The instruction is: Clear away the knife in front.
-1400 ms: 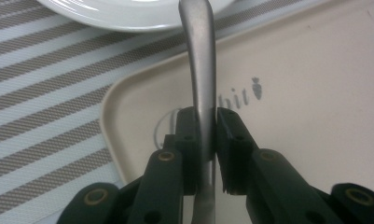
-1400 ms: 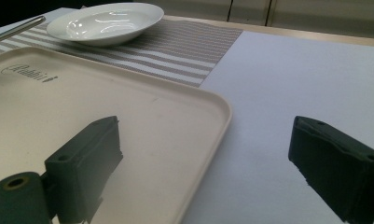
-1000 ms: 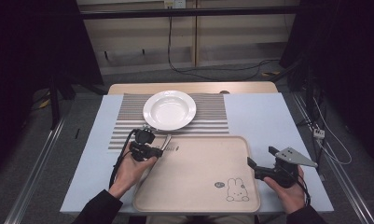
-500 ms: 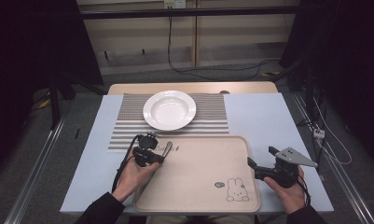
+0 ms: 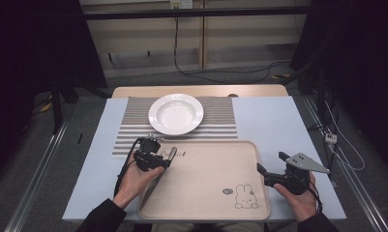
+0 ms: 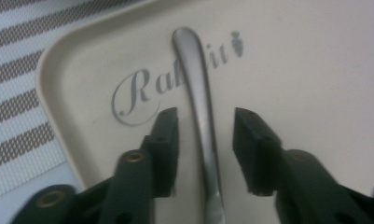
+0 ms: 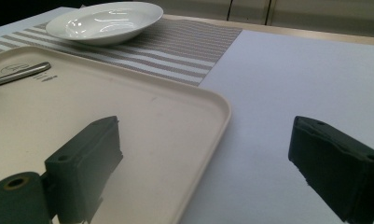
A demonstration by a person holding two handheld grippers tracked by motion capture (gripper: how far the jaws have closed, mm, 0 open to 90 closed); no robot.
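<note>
Left gripper [image 6: 205,123], black, two-jawed: jaws parted, standing either side of the handle of a silver metal utensil [image 6: 201,112] with a gap showing on both sides; pads clear of the metal. Jaws have just been opening, the utensil between them. In the high view the left gripper [image 5: 168,161] sits over the tray's far left corner.

Right gripper [image 7: 203,161]: jaws wide apart, nothing between them; one over the tray's edge, the other over bare bench. In the high view it [image 5: 269,166] is held low at the tray's right side.

Largest to smallest:
- Pale blue-grey bench [image 5: 274,121], a strip of wood at its far edge.
- Beige rectangular plastic tray [image 5: 211,179] with rounded corners, near side of the bench. Grey script "Rabbit" [image 6: 142,91] printed in its far left corner, partly crossed by the utensil handle, with a small carrot mark after the word. A line-drawn rabbit [image 5: 243,196] is printed near the near right corner, beside a small round mark too small to read.
- Brown-and-white striped placemat [image 5: 220,121], just beyond the tray.
- White round shallow ceramic plate [image 5: 176,113], on the placemat, empty.
- The utensil lies flat inside the tray, rounded handle end over the lettering; its working end is hidden under the gripper.

Against the earlier frames: the left gripper was then shut tight around the utensil at the same corner; both hands have kept their places, plate and tray unmoved.
</note>
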